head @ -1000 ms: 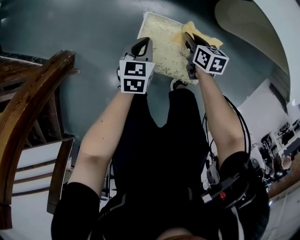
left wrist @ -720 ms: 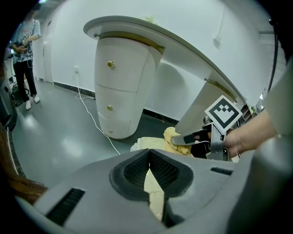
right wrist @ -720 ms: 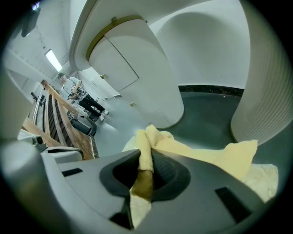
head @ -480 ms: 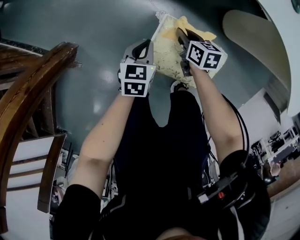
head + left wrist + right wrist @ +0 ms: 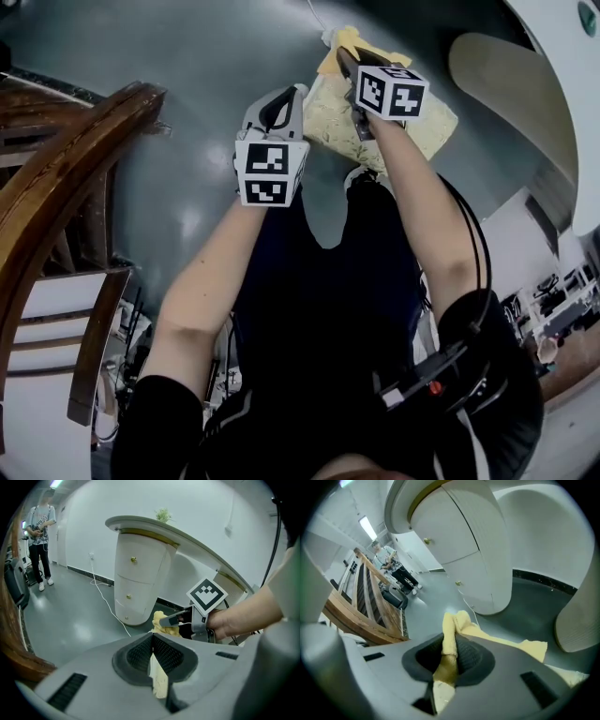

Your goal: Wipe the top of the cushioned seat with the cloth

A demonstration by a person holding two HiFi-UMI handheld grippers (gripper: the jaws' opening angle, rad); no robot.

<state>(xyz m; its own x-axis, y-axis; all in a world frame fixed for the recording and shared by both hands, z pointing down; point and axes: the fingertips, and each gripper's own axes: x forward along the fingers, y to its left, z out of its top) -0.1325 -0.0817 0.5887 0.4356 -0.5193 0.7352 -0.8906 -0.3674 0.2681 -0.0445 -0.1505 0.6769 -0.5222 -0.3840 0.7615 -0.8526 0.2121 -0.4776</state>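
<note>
News-caption view from above: the right tool [image 5: 449,641] is clamped on a bunched fold of soft yellow cloth [image 5: 460,619], which drapes over the far end of the cushioned seat [image 5: 422,127]. The seat is a pale, nubby rectangular pad seen against the glossy grey floor [image 5: 187,112]. The left tool [image 5: 152,656], jaws together, pinches a thin cream strip, seemingly the pad's edge; the head view is too small to settle it. A curved wooden chair frame [image 5: 66,187] is cut off at left. A rounded white cabinet [image 5: 140,583] stands behind.
</note>
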